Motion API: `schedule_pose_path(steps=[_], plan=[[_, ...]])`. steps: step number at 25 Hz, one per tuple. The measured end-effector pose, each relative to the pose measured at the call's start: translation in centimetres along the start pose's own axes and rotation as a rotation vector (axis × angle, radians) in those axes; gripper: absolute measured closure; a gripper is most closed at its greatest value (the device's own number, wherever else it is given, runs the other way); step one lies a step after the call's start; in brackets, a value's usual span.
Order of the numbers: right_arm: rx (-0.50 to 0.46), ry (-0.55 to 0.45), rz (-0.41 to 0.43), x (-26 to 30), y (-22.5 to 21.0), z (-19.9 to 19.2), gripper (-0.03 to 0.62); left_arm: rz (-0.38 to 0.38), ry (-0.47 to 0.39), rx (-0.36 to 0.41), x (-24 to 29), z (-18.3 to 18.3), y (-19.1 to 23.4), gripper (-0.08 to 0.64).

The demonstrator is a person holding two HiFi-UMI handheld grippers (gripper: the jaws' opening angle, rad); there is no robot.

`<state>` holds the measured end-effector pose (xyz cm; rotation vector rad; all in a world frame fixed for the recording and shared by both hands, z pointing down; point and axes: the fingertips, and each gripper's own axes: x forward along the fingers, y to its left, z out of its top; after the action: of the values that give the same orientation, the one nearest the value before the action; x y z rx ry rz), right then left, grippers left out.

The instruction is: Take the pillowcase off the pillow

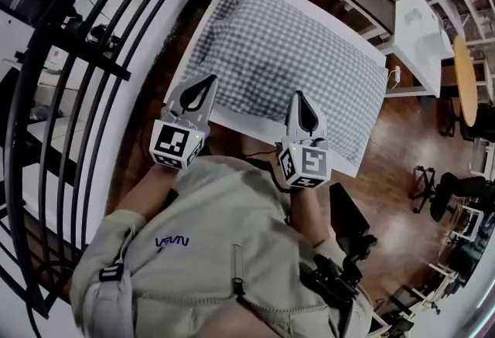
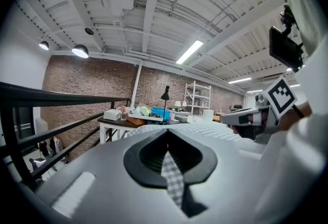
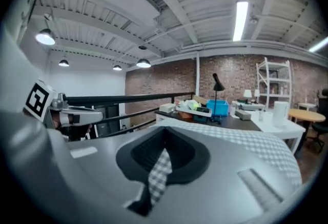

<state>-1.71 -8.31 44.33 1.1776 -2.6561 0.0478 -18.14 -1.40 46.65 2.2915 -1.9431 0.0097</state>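
Both clenched on pillowcase (image 1: 294,58) near edge: L tongs (image 1: 207,83) toward left, R tongs (image 1: 301,99) toward right.

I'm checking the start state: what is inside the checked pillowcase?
Only the plump checked pillowcase shows, lying on the white table; whatever fills it is covered by the cloth. The left gripper and right gripper each pinch its near edge.

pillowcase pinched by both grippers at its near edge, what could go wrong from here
1. The left gripper and right gripper each pinch only a thin fold of the pillowcase. A hard pull could slip it free.
2. Nothing pins its far end, so pulling may drag the whole thing off the near edge of the table.
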Motion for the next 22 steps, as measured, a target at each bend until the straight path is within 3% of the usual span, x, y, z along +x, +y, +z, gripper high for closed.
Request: schedule_pose_path(steps=[1, 3, 5, 10, 13, 14, 15, 19, 22], plan=[[-0.016, 0.013, 0.024, 1.4, 1.3, 0.2, 0.587, 0.006, 0.007, -0.001, 0.4, -0.1, 1.7, 0.557], [-0.046, 0.062, 0.093, 4.4, 3.9, 0.1, 0.505, 0.013, 0.021, -0.004, 1.5, -0.1, 4.6, 0.557], [-0.084, 0.138, 0.177, 7.0, 7.0, -1.0, 0.463, 0.024, 0.025, -0.005, 2.1, 0.1, 6.7, 0.552], [-0.247, 0.415, 0.328, 12.5, 14.5, -8.5, 0.401, 0.068, 0.048, -0.026, 0.3, -1.3, 9.0, 0.546], [-0.418, 0.615, 0.353, 14.0, 15.4, -14.4, 0.408, 0.087, 0.095, -0.038, -0.3, -3.1, 9.1, 0.548], [-0.455, 0.644, 0.355, 14.0, 15.1, -15.3, 0.482, 0.093, 0.113, -0.04, -0.3, -3.5, 9.1, 0.548], [-0.471, 0.648, 0.36, 13.8, 14.8, -15.3, 0.57, 0.097, 0.132, -0.042, -0.2, -3.9, 9.2, 0.548], [-0.385, 0.574, 0.422, 11.6, 14.4, -12.0, 0.577, 0.092, 0.211, -0.062, 0.9, -6.1, 9.5, 0.548], [-0.307, 0.526, 0.435, 9.4, 13.1, -9.8, 0.578, 0.03, 0.285, -0.078, 2.7, -8.4, 8.6, 0.548]])
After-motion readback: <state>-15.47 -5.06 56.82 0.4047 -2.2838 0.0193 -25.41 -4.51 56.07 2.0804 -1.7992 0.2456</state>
